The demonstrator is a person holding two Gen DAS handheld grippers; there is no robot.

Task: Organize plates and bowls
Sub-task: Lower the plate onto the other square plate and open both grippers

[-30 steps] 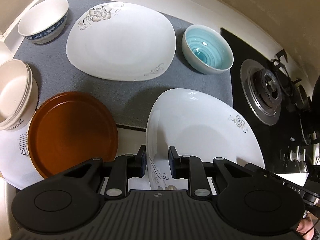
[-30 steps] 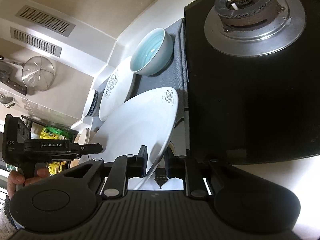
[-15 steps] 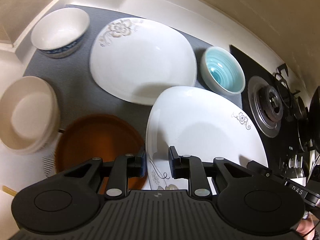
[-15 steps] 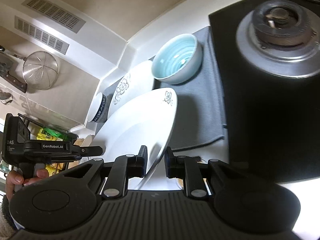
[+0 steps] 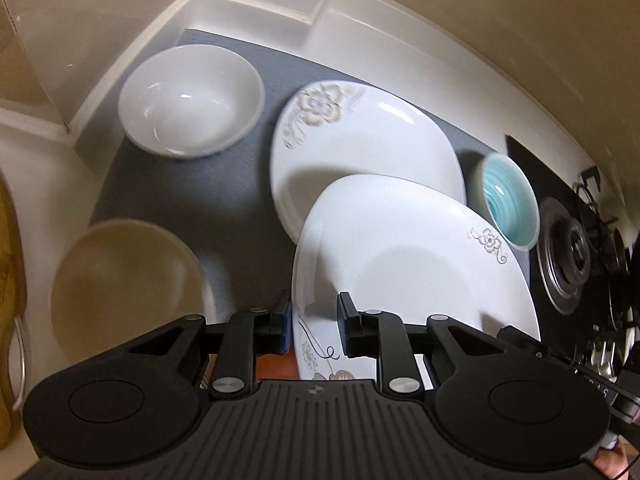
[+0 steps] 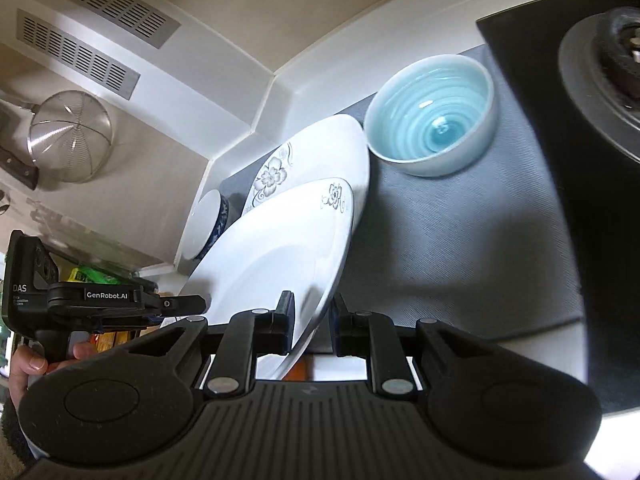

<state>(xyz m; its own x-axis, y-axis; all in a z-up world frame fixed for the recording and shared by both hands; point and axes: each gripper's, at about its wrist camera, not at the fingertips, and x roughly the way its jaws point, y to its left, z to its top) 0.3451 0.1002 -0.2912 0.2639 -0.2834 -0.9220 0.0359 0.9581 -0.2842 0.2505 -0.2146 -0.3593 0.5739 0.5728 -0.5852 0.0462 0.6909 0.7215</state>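
Gas burner (image 5: 570, 256), grey mat (image 6: 460, 240), hanging strainer (image 6: 70, 136).

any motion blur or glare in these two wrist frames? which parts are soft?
Left wrist: the beige bowl and white bowl are smeared; the held plate is sharp and shadows the plate beneath. Right wrist: the blue bowl and burner are streaked, with glare at the lower right; fisheye bends the walls in both.

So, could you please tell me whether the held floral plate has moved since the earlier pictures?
Yes. The held plate has travelled toward the back corner: its far edge now overlaps the resting floral plate on the grey mat, where a strip of mat separated them before.
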